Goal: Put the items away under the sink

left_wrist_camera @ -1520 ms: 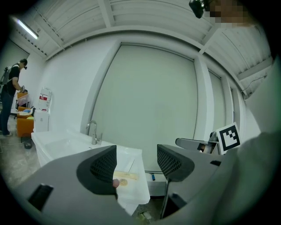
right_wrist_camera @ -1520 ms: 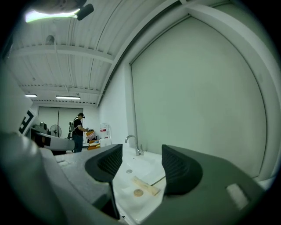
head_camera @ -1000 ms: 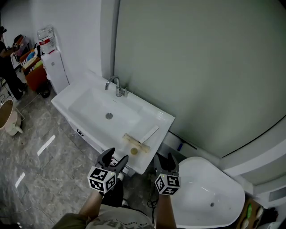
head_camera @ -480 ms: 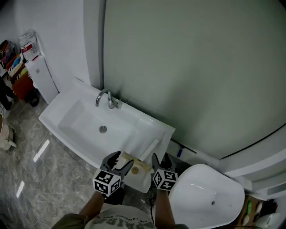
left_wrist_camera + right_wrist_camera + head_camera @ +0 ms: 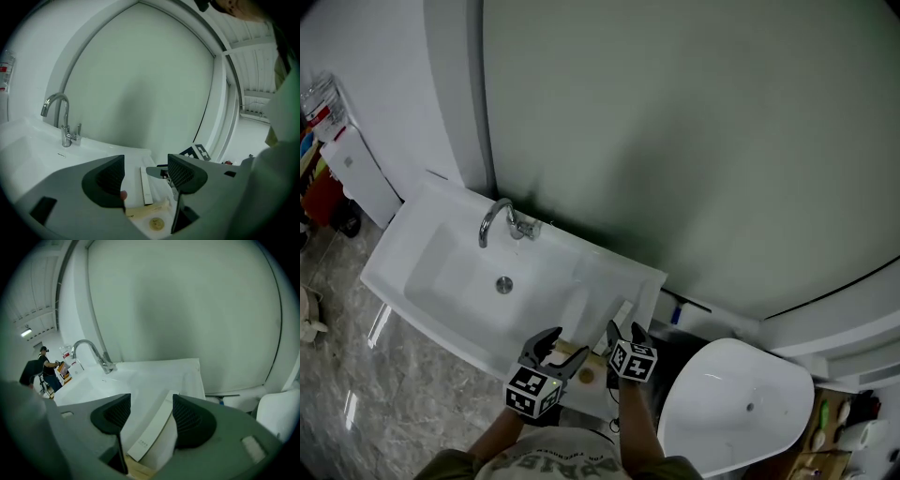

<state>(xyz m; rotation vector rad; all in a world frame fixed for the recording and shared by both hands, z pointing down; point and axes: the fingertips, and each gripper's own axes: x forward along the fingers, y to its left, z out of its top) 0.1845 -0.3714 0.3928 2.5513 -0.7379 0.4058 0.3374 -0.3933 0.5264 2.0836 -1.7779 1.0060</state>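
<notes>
The left gripper [image 5: 558,349] hangs over the near right corner of the sink [image 5: 441,272]. Its dark jaws, with ribbed inner pads, stand wide apart and hold nothing. The right gripper [image 5: 623,331] is just beside it; its jaws are also spread and empty, with nothing pressed between the pads.

The items lie on the sink's flat right-hand ledge, below and just ahead of the jaws. The nearest is a pale tan, wood-coloured strip [image 5: 145,210] with a small round yellowish disc [image 5: 156,224] beside it at the ledge's front edge. Past it lies a long, slim white box [image 5: 152,432] with sharp edges and a line of tiny print at its near end. In the right gripper view this box runs away between the open jaws.

The sink is a glossy white rectangular basin with a round metal drain [image 5: 504,285]. Behind it rises a curved, polished chrome faucet [image 5: 494,220]. To the right stands a rounded white ceramic fixture [image 5: 741,403], and the floor [image 5: 337,394] is grey marbled tile. At the back a smooth, matt grey-green wall panel [image 5: 675,141] fills the view.
</notes>
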